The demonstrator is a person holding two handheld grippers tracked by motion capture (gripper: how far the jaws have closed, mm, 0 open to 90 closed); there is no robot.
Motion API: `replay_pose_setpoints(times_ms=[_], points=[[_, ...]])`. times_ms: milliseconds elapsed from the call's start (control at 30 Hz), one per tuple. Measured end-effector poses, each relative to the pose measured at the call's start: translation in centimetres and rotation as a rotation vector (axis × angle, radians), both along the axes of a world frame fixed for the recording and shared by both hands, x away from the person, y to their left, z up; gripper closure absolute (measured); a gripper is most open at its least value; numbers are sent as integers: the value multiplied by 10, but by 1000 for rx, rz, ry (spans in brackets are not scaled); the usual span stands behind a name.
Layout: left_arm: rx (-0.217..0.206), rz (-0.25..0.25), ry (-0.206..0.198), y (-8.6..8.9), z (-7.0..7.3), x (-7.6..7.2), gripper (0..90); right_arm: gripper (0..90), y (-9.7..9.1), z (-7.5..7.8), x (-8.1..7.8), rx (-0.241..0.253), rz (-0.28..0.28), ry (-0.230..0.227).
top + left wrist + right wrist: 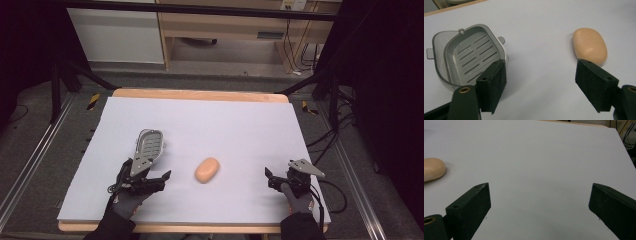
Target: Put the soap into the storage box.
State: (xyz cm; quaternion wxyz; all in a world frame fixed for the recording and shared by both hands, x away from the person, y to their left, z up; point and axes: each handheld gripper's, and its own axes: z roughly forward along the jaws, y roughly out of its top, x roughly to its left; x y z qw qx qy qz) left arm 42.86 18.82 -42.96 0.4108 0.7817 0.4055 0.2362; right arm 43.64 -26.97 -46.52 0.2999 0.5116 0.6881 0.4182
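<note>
The soap [207,170] lies on the white table [225,125], a little below the middle of the high view, with nothing touching it. In the left gripper view it sits at the upper right, just past the tip of one jaw. The grey soap dish [150,146] lies left of centre, close to the left gripper [150,181], whose jaws stand wide apart and hold nothing. The right gripper [274,179], at the lower right, is also spread wide over bare table.

Even overhead light, dim room edges, soft shadows, slightly soft focus, close jaws blurred
</note>
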Motion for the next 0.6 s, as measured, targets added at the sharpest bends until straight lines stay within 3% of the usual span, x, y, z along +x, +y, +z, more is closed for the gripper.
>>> replay_pose_setpoints(times_ms=[267, 600], points=[[-14, -3, -12, -7, 9, 6, 242, 43, 0, 1, 0, 4, -4, 4], [-18, -30, -12, -31, 13, 14, 240, 43, 0, 2, 0, 2, -1, 9]])
